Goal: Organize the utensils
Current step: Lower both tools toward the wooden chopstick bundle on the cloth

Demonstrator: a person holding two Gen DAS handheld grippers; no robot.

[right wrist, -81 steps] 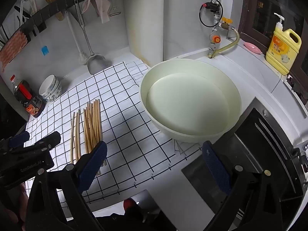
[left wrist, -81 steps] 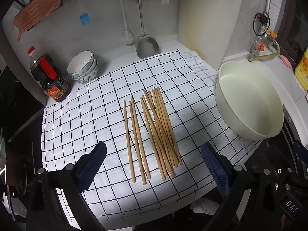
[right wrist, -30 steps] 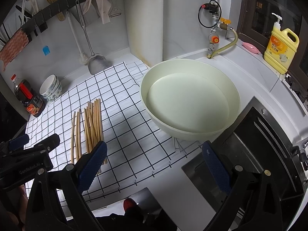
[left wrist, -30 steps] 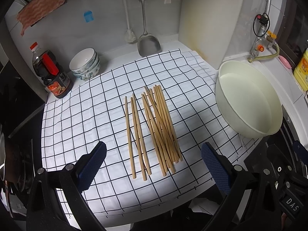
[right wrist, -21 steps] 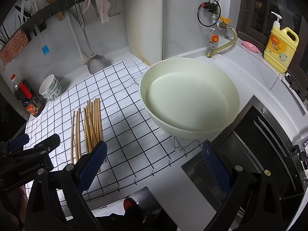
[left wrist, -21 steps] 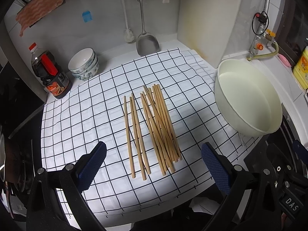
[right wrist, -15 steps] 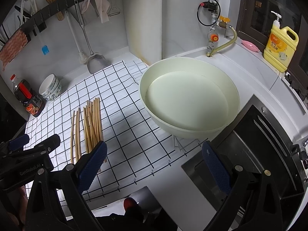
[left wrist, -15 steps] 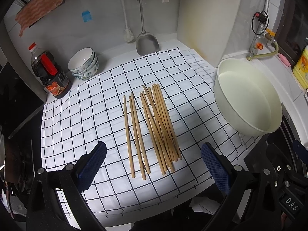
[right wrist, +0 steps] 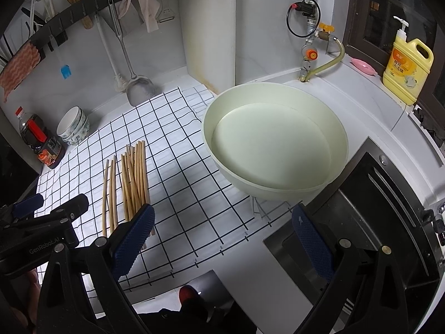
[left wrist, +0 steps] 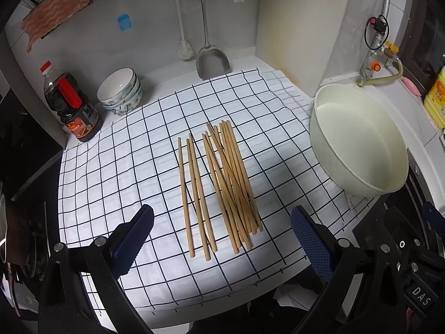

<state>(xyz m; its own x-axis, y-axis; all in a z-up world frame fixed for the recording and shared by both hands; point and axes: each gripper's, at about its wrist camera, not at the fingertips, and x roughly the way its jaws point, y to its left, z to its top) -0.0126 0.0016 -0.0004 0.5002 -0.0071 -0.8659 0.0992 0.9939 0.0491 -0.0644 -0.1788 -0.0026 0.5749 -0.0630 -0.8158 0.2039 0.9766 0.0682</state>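
The wooden chopsticks [left wrist: 219, 183] lie loose on the checked cloth [left wrist: 116, 167], straight ahead of the left tongs [left wrist: 221, 239] and centred between their two blue pads [left wrist: 133, 233]. Their long axis runs away from these tongs, nearly in line with the fingers, the far ends leaning slightly to the left. Three sticks sit apart on the left side; the rest form a crossed heap just to the right of them.

The left tongs stand wide apart and hold nothing, hovering above the near ends of the sticks.

The right tongs [right wrist: 222, 239] are likewise spread and empty. From them the chopsticks [right wrist: 130, 178] lie off to the left, beyond the left pad, while the pale basin [right wrist: 275, 144] sits directly ahead.

Judgement: the left tongs are the nearer and better placed. Since the sticks run parallel to the fingers, closing across them should gather several at once; a single stick would call for one of the three outliers.
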